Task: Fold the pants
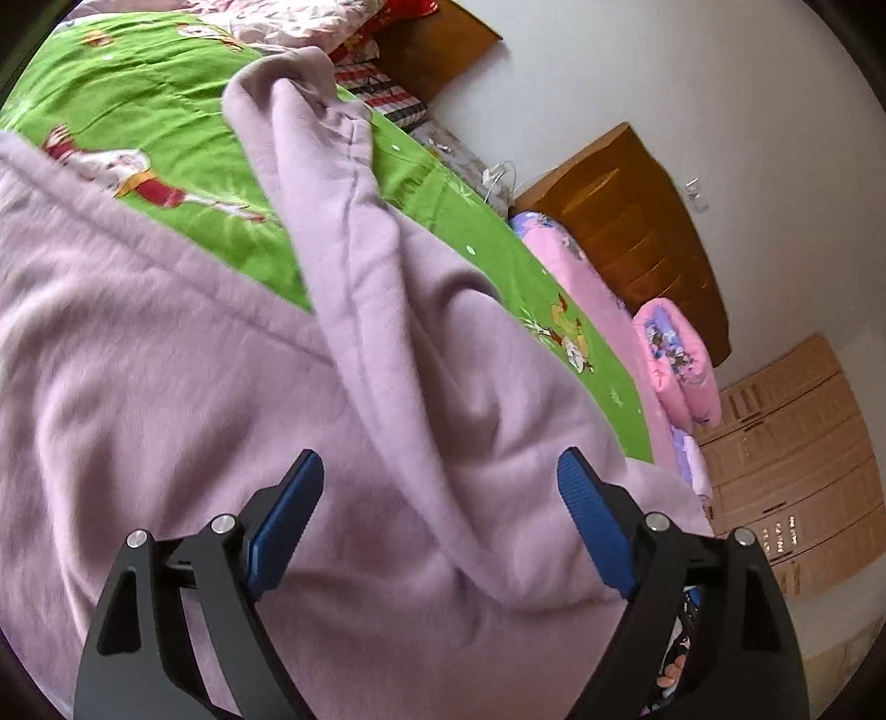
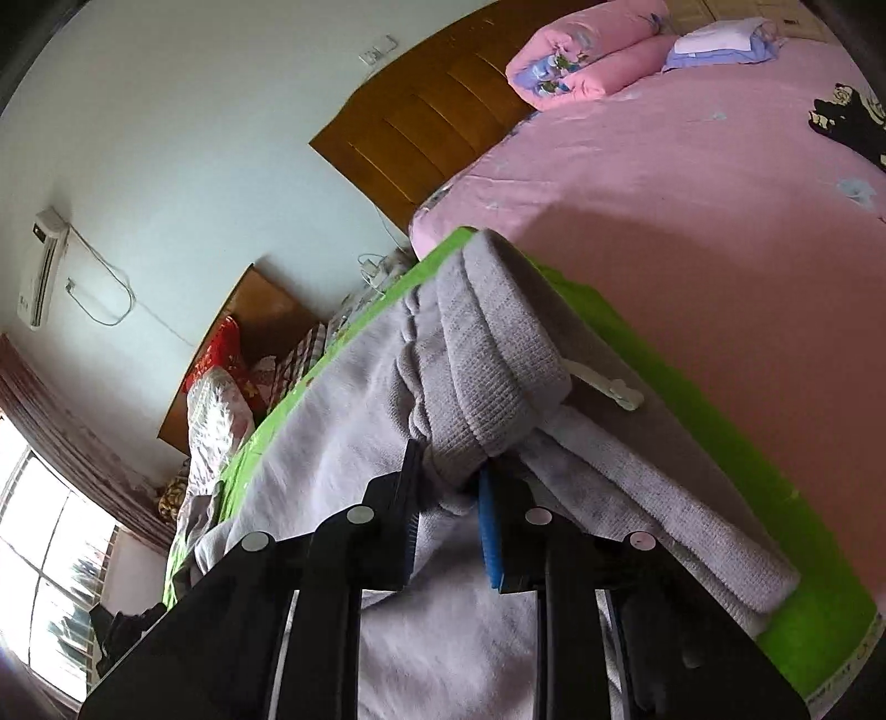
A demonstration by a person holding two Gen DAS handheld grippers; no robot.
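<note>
The bed (image 1: 166, 99), under a green sheet (image 1: 421, 183), carries the lilac pants (image 1: 166, 343), spread and rumpled, one leg (image 1: 310, 144) stretching away. No neat fold shows, so I judge the folding barely begun. The right gripper (image 2: 448, 487) has its fingers clamped on the ribbed waistband (image 2: 498, 354). The left gripper (image 1: 440, 498) hovers over the cloth, fingers wide apart, gripping nothing.

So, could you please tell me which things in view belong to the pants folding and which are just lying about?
Belonging to the job:
- lilac pants
- ribbed waistband, pinched by the right gripper
- left gripper, jaws open
- green sheet underneath

Just lying about:
- rolled pink quilt
- folded pale cloth
- black patterned garment
- cardboard boxes
</note>
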